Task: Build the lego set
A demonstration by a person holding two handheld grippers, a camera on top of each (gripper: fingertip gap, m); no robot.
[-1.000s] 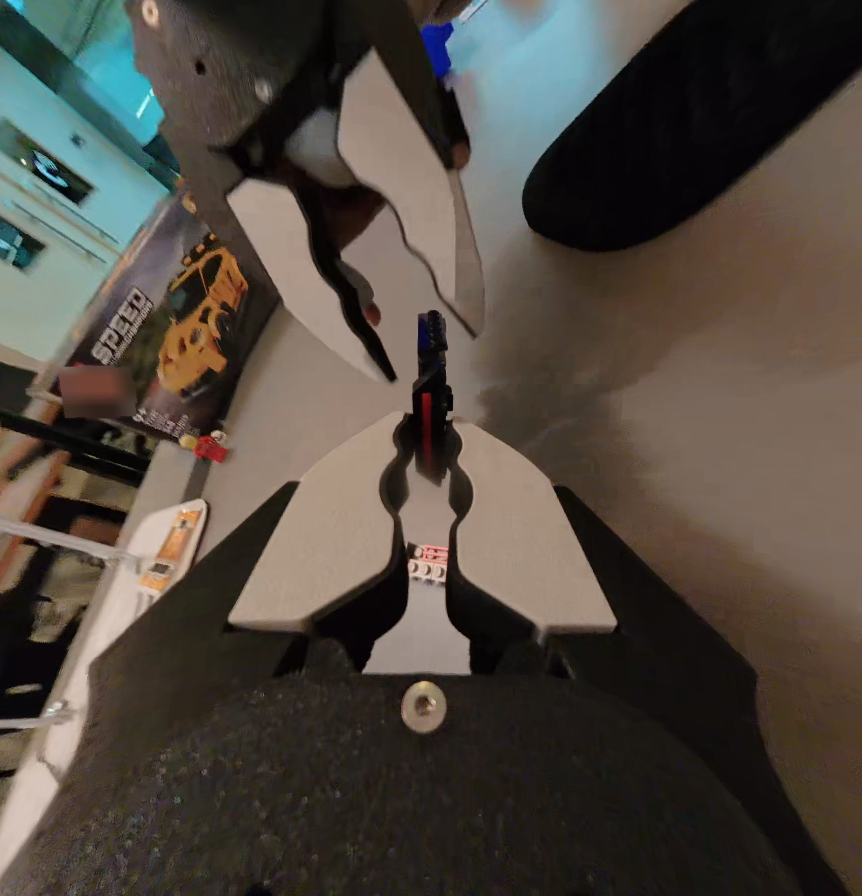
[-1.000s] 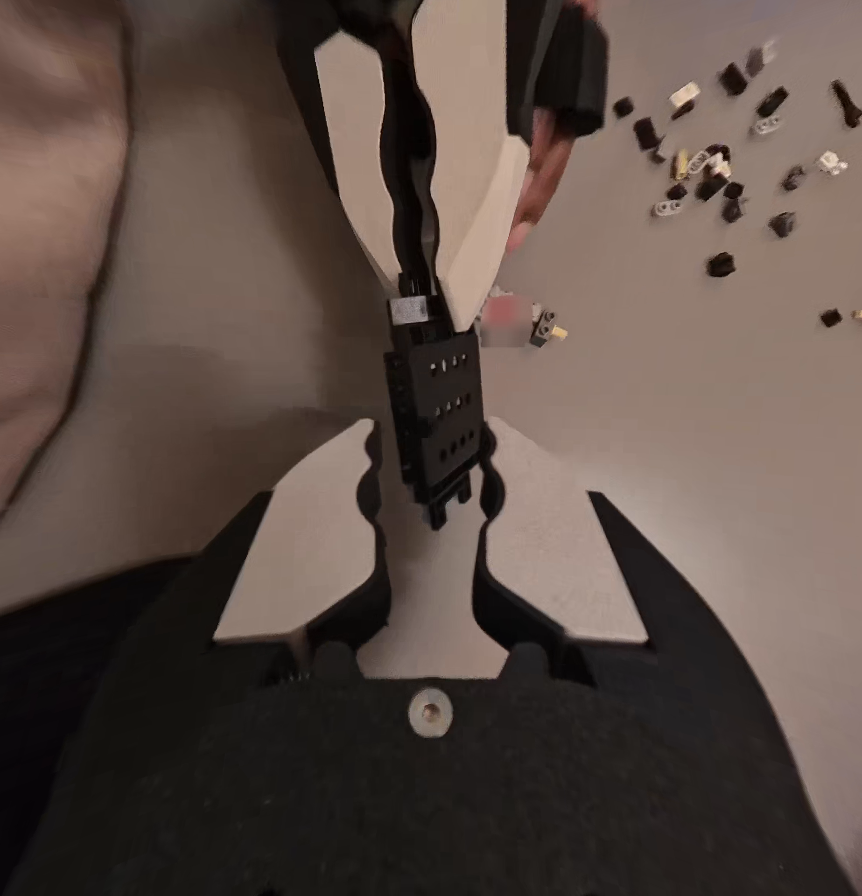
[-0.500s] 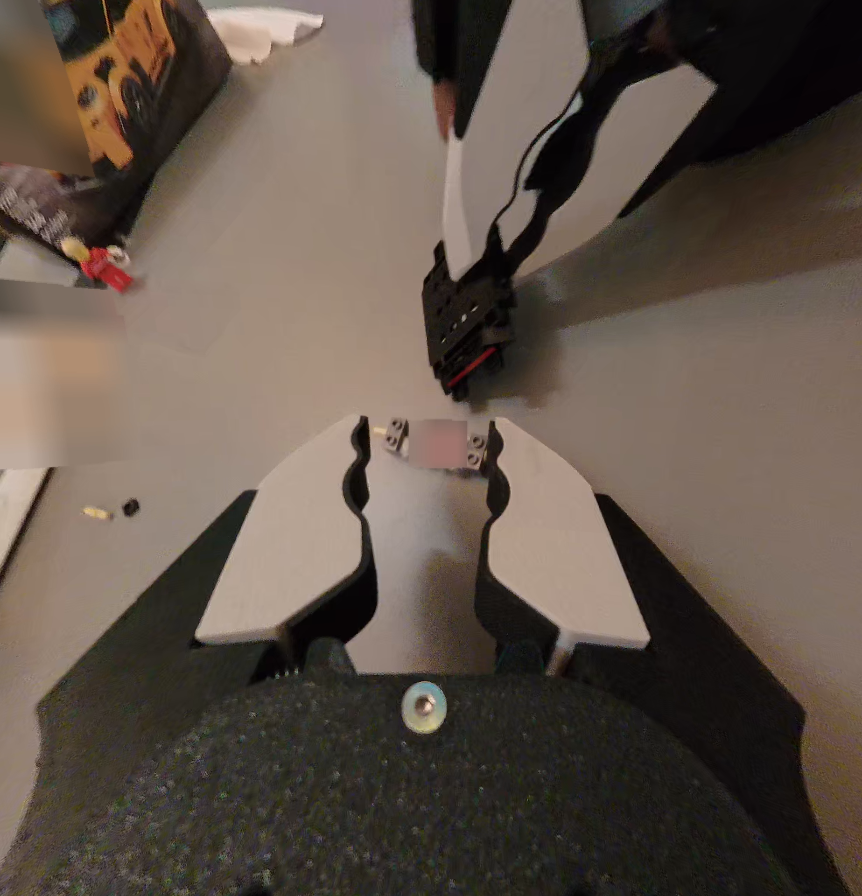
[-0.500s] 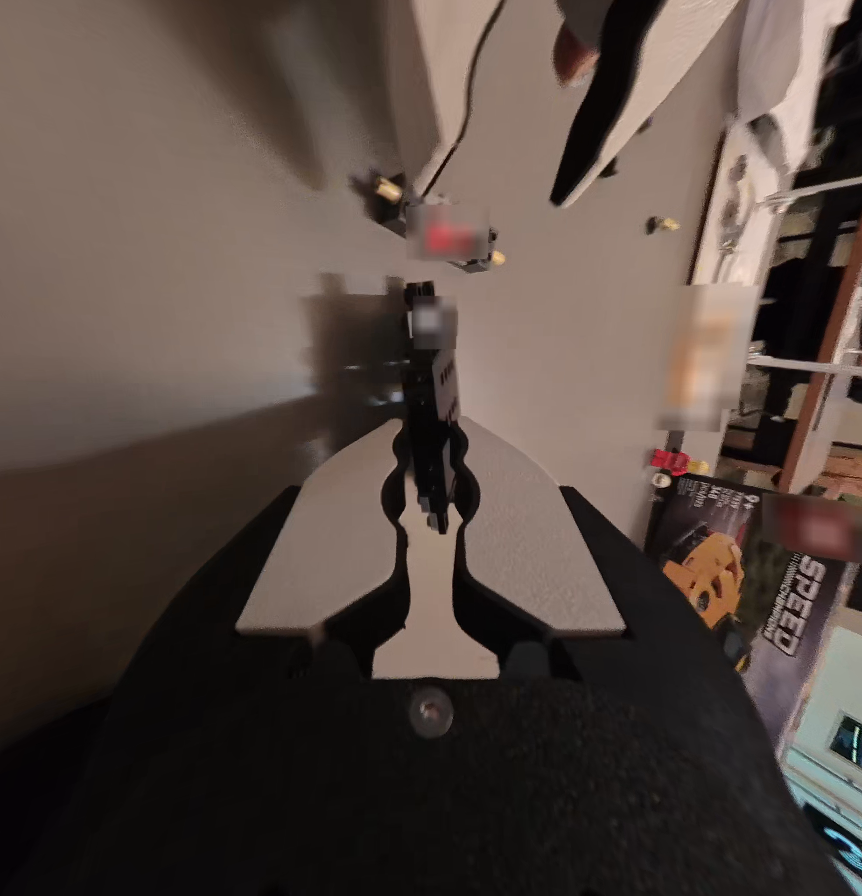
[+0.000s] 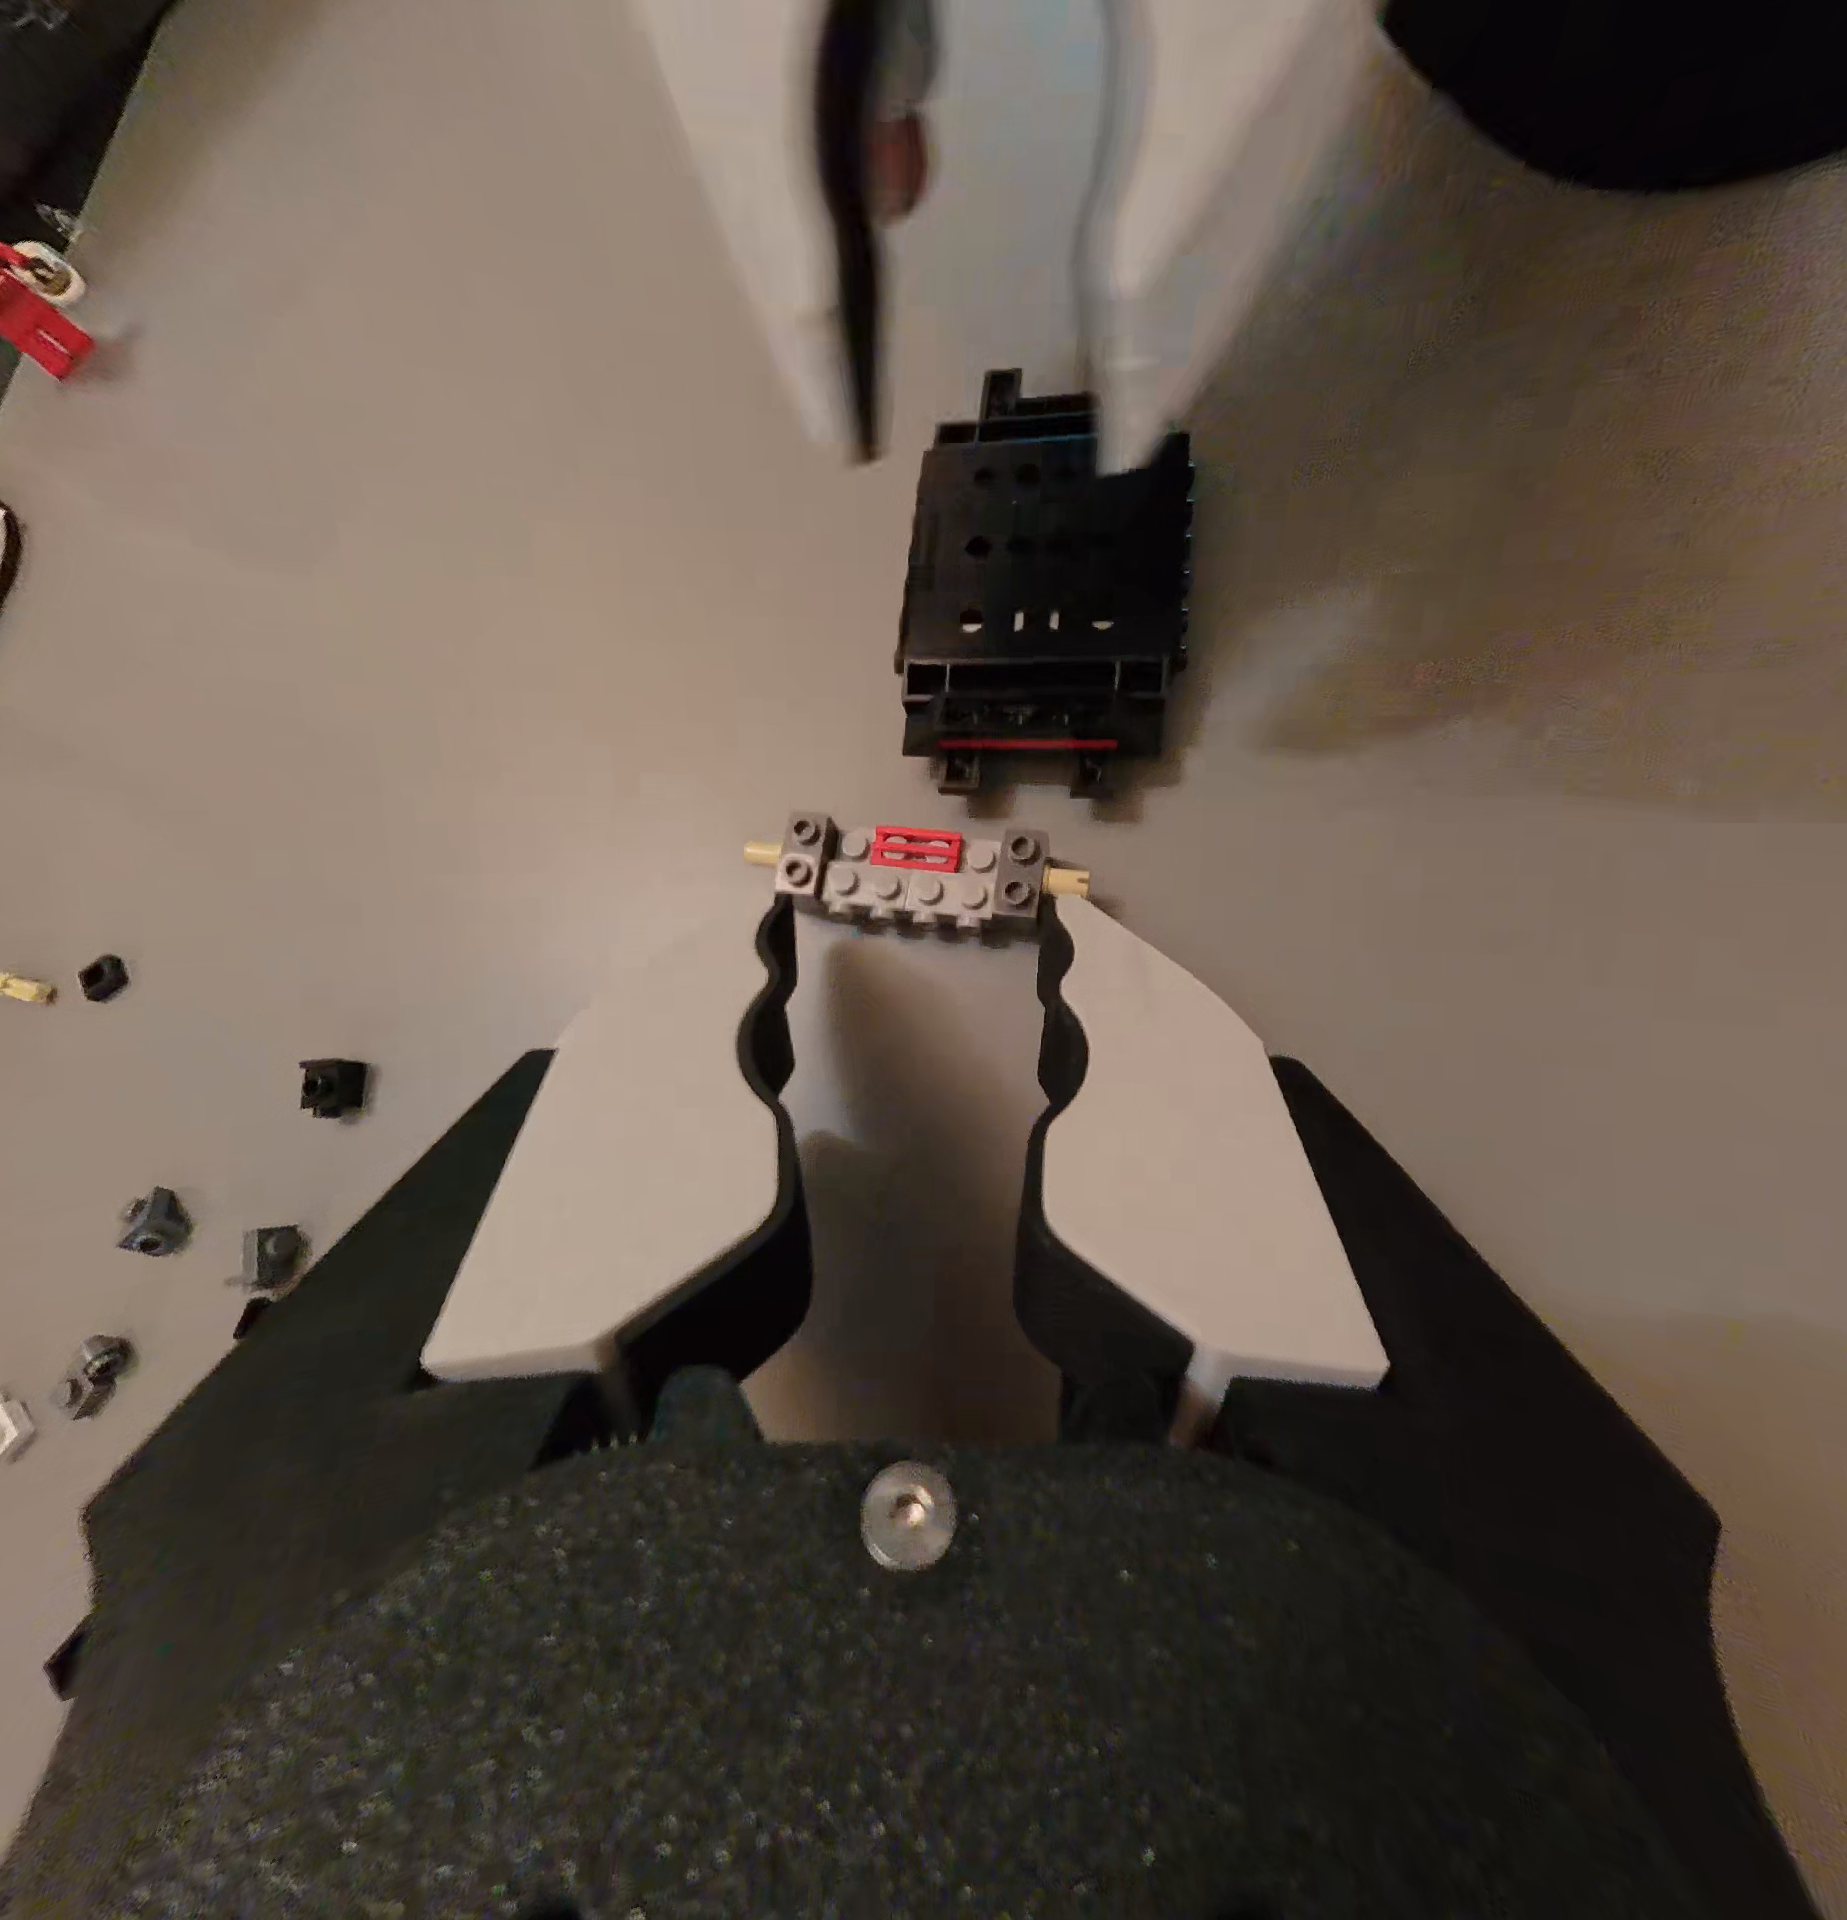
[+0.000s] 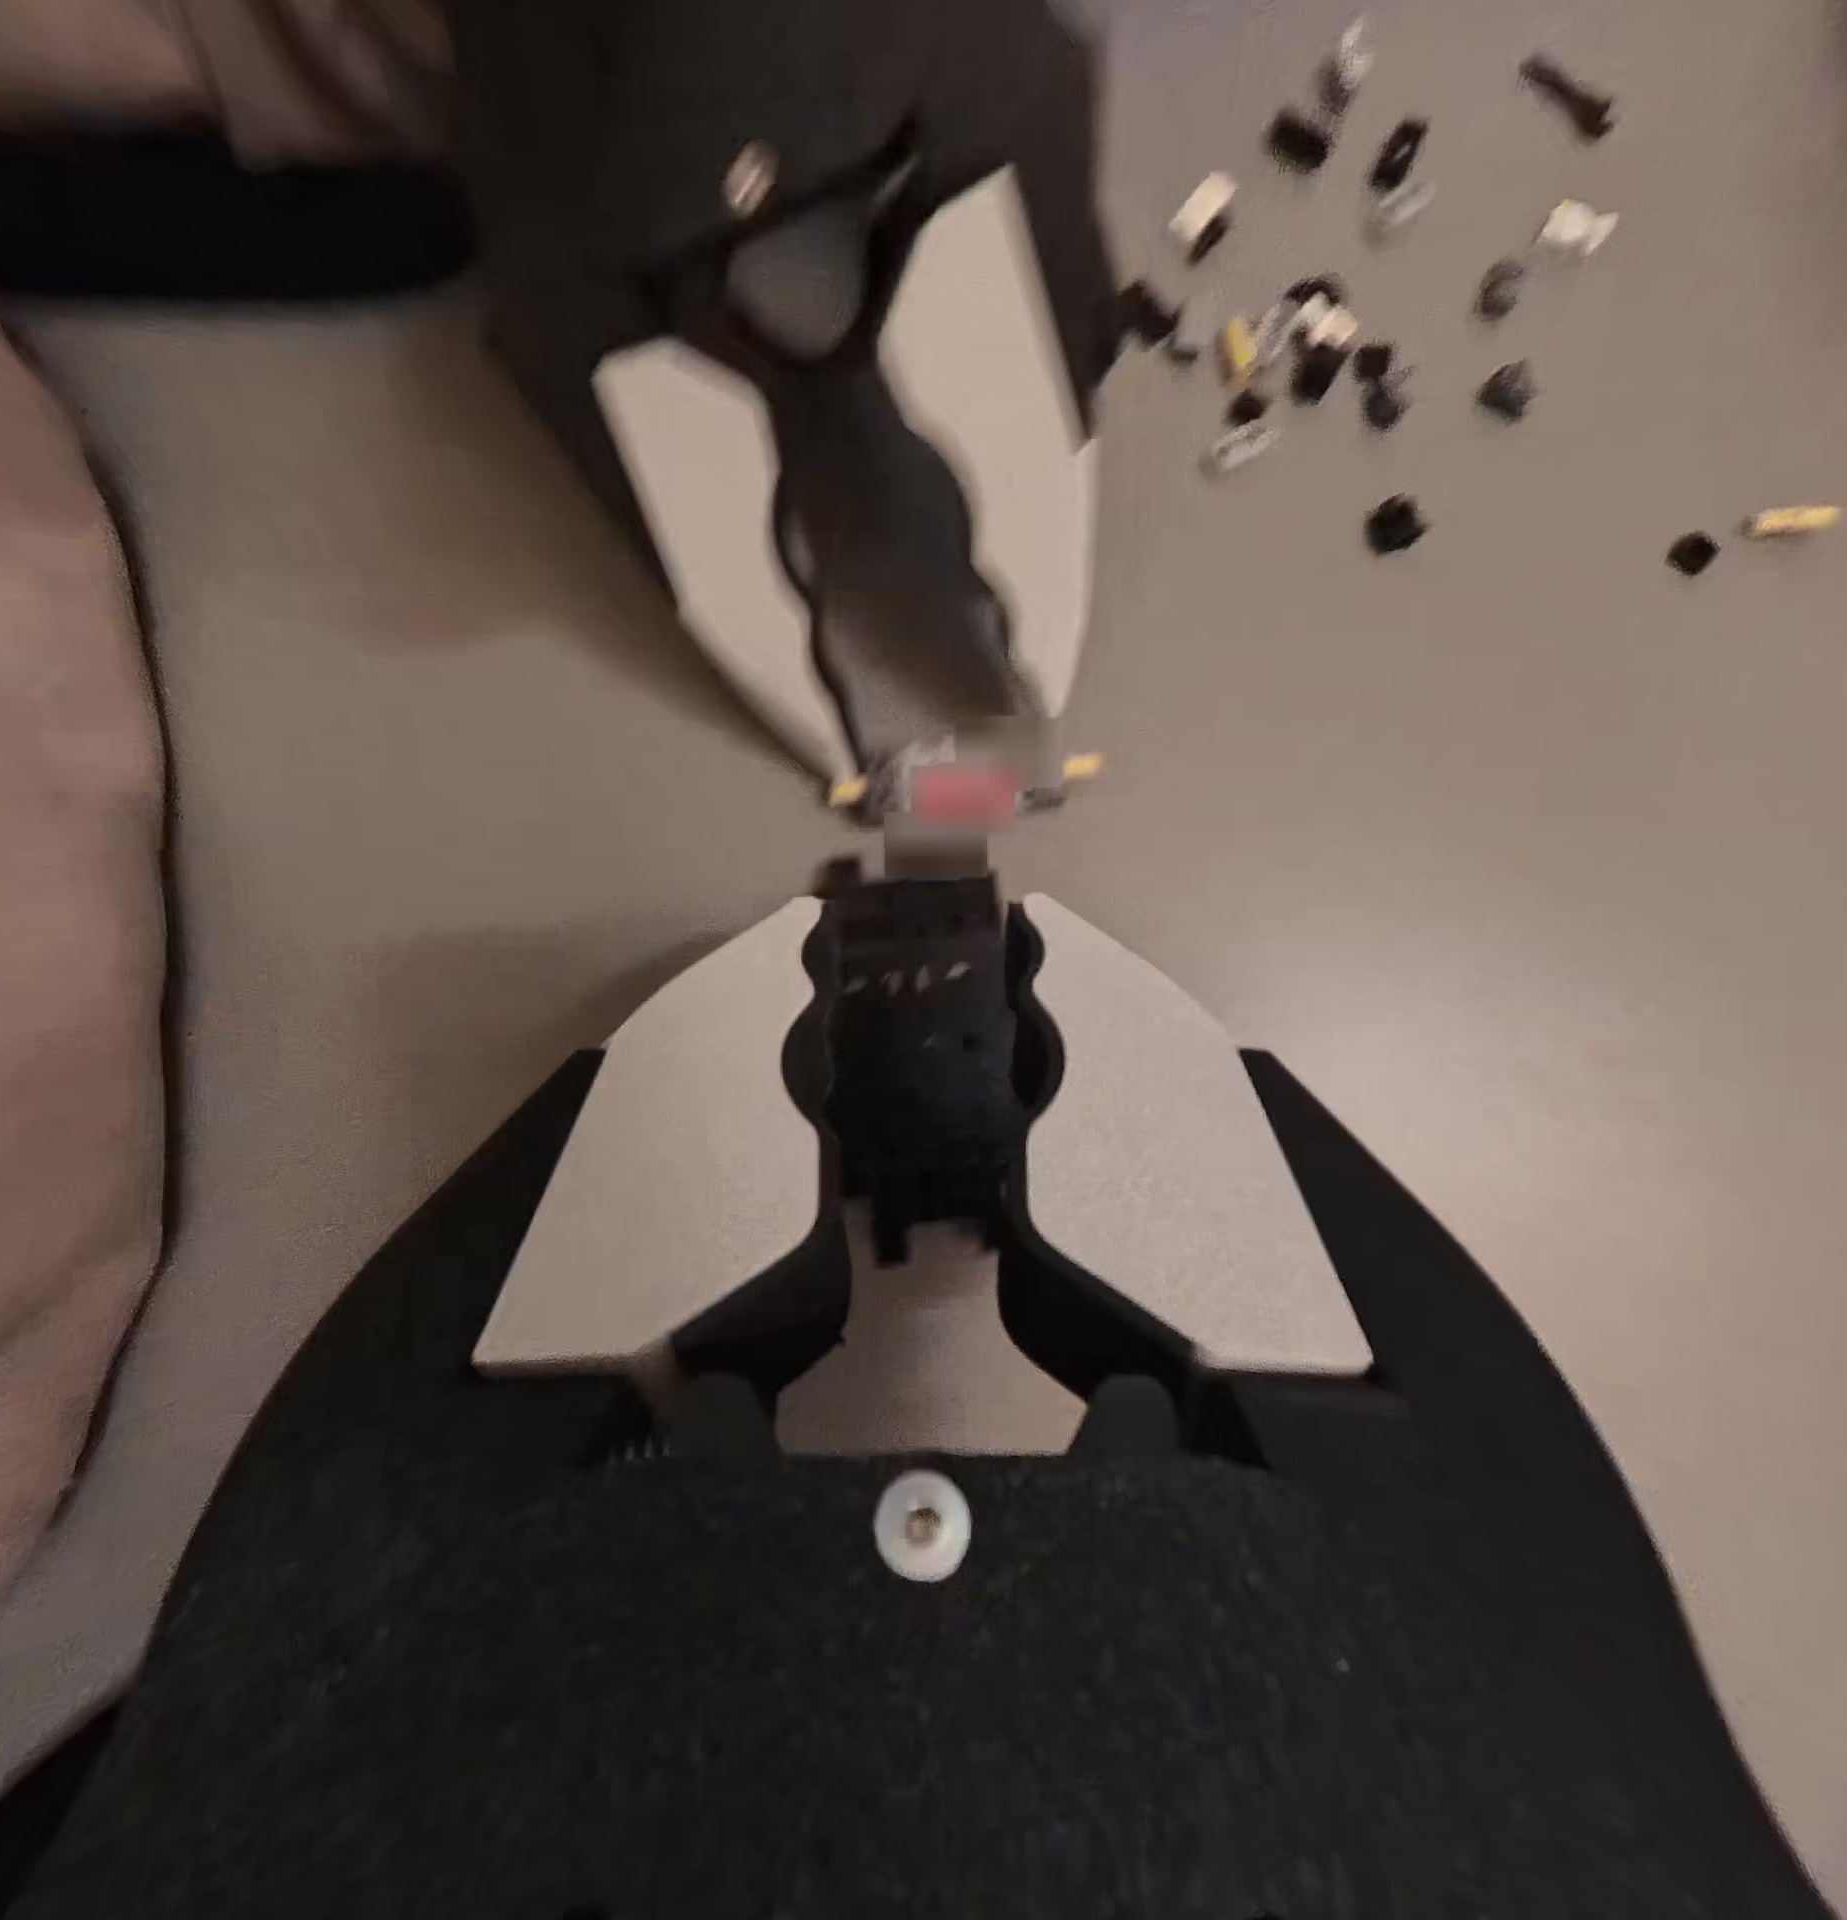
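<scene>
On the grey tabletop (image 5: pixel 1470 935) in the left wrist view, a small grey studded axle block (image 5: pixel 911 878) with a red tile on top and a tan pin at each end lies just ahead of the left gripper (image 5: pixel 914 914), whose jaws stand apart with nothing between them, one tip at each end of the block. Just beyond lies the black chassis assembly (image 5: pixel 1044 592), a flat plate pierced with round holes, a thin red line along its near edge; the right gripper (image 5: pixel 986 436) stands over its far end, jaws apart, one tip touching or nearly touching it. Small black, grey and white loose parts (image 5: pixel 150 1226) are scattered to the left. In the right wrist view, which is blurred, the chassis assembly (image 6: pixel 919 1060) sits between the right gripper's (image 6: pixel 919 909) matte white fingers (image 6: pixel 1158 1122); whether they clamp it cannot be told here. The step in hand appears to be joining axle block to chassis. The next move probably calls for closing the left jaws squarely across the block's ends, clear of the pins.
</scene>
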